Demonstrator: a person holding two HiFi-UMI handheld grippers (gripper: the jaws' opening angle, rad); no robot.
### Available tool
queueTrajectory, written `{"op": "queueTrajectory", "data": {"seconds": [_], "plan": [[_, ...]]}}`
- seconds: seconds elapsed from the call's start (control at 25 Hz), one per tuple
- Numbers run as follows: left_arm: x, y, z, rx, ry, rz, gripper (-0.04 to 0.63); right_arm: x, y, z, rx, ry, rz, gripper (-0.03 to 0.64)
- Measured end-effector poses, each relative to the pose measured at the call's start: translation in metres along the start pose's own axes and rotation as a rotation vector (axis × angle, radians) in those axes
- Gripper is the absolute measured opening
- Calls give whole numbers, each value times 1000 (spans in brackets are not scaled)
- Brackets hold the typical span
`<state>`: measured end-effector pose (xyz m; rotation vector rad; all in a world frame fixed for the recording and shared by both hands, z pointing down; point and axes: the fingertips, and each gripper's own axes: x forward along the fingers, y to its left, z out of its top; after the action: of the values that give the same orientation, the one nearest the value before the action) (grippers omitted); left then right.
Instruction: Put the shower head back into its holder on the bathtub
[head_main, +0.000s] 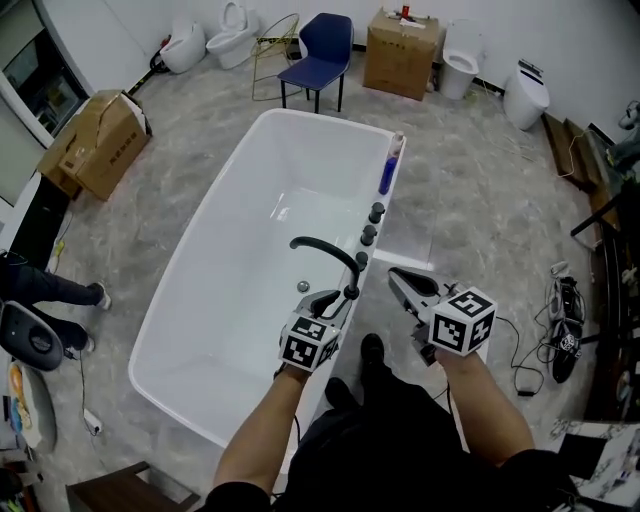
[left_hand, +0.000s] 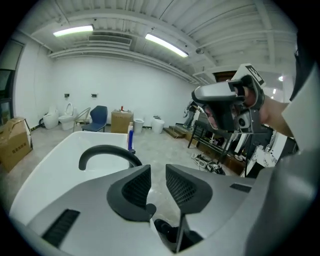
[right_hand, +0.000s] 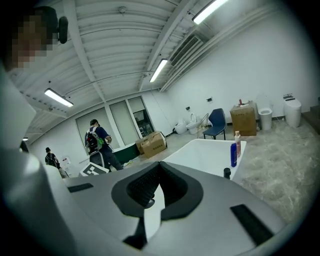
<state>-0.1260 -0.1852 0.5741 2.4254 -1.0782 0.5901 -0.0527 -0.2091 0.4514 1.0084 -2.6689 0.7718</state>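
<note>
A glossy white, smooth-walled bathtub (head_main: 190, 300) carries along its rim a black arched tube spout (head_main: 325, 247), three round black fittings (head_main: 368, 235) and a blue plastic bottle (head_main: 386, 176). I cannot tell which fitting is the shower head. The left gripper (left_hand: 158, 175) holds its ribbed jaws apart and empty. The right gripper (right_hand: 159, 170) has its jaws closed on nothing.

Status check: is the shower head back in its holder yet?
Done, apparently: left gripper open, right gripper shut, both empty near the bathtub. In hand: nothing. A dark fitting beside the spout on the rim may be the seated shower head; remaining: confirm that.
</note>
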Motion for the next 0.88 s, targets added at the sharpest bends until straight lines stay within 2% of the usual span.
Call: {"op": "queueTrajectory", "data": {"seconds": [0.2, 0.44, 0.56, 0.68, 0.88], "plan": [[-15, -10, 26, -53, -70, -56, 81, -23, -5, -4, -1, -14, -44, 14], [-32, -13, 50, -30, -125, -31, 64, -44, -14, 6, -13, -34, -69, 14], [-43, -13, 65, -25, -173, -1, 41, -44, -16, 12, -18, -44, -57, 14], [-53, -26, 81, -36, -203, -16, 32, -45, -15, 19, -27, -59, -29, 14], [-54, -54, 111, 12, -220, -18, 17, -63, -18, 29, -84, -68, 51, 14]]}}
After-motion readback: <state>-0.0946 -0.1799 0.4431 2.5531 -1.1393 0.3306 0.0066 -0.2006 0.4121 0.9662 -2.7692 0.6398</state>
